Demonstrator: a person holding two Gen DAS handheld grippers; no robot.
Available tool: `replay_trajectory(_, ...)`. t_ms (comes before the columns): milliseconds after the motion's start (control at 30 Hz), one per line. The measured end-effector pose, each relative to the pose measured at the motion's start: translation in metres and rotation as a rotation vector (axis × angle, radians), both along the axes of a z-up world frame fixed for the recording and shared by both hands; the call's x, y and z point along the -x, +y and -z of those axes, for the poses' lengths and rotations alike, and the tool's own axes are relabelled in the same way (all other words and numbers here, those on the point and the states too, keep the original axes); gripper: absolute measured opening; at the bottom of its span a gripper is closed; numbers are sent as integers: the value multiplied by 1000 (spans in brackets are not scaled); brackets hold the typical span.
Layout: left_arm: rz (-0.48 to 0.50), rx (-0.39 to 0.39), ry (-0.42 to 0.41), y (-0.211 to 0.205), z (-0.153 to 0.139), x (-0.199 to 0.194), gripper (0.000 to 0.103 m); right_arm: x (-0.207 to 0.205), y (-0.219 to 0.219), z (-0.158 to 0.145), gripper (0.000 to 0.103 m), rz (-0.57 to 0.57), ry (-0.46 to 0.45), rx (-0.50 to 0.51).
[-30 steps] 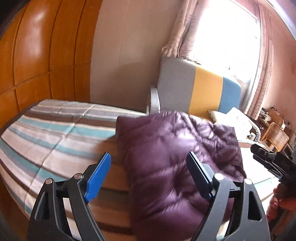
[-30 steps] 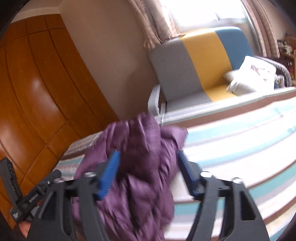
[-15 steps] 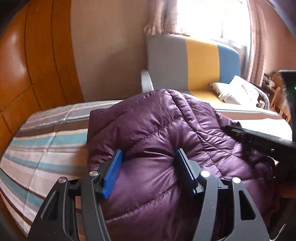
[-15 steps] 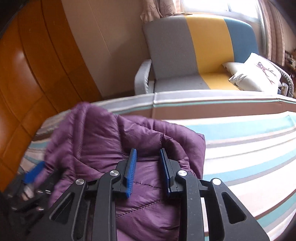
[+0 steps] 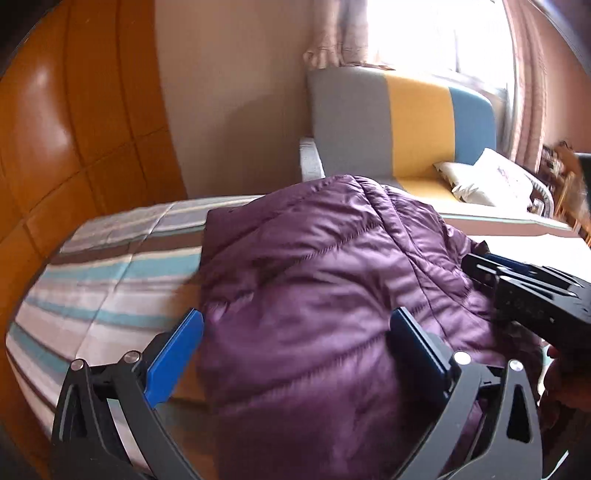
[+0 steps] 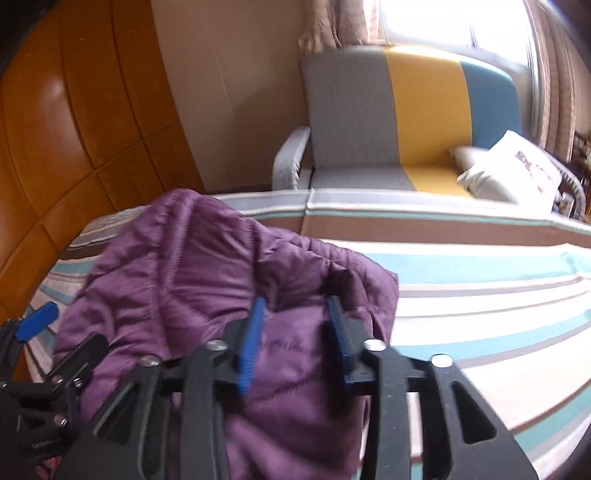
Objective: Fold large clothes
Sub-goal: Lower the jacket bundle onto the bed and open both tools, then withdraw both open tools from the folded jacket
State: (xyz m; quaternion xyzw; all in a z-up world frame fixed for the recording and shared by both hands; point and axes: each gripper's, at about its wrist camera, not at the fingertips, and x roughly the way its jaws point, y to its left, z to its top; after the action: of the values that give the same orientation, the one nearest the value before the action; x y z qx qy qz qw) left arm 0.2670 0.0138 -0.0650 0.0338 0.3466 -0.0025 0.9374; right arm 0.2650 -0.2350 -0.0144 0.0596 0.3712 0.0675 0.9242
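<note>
Closest to me, my left tongs (image 5: pixel 295 343) stand spread wide, their blue pads (image 5: pixel 173 354) straddling a bulge of the purple quilted jacket (image 5: pixel 314 280) without pinching it. My right tongs (image 6: pixel 297 321) stand partly spread, pads either side of a fold of the same jacket (image 6: pixel 177 280) near its right-hand edge; whether they actually pinch the cloth I cannot tell. From the left wrist, the right tongs (image 5: pixel 491 266) show at the jacket's far right side. The jacket lies bunched in a thick mound on the striped bed (image 5: pixel 110 273), which runs off to the right in teal, white and brown bands. Beyond the bed stands a grey, yellow and blue armchair (image 6: pixel 406 118) with a white cushion (image 6: pixel 509 166), backed by a bright curtained window (image 5: pixel 436 33). Orange wood panelling (image 6: pixel 74 122) fills the left.
</note>
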Motion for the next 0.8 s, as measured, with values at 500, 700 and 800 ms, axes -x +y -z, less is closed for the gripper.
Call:
replay_trajectory(500, -83, 75, 35, 22, -17, 107, 101, 121, 4, -40, 94, 43, -67, -63)
replay_trajectory(700, -135, 52, 2, 29, -22, 138, 101, 154, 1, -41, 100, 67, -81, -42)
replay_trajectory(800, -156, 8, -3, 29, -25, 150, 101, 169, 1, -42, 100, 75, -89, -39)
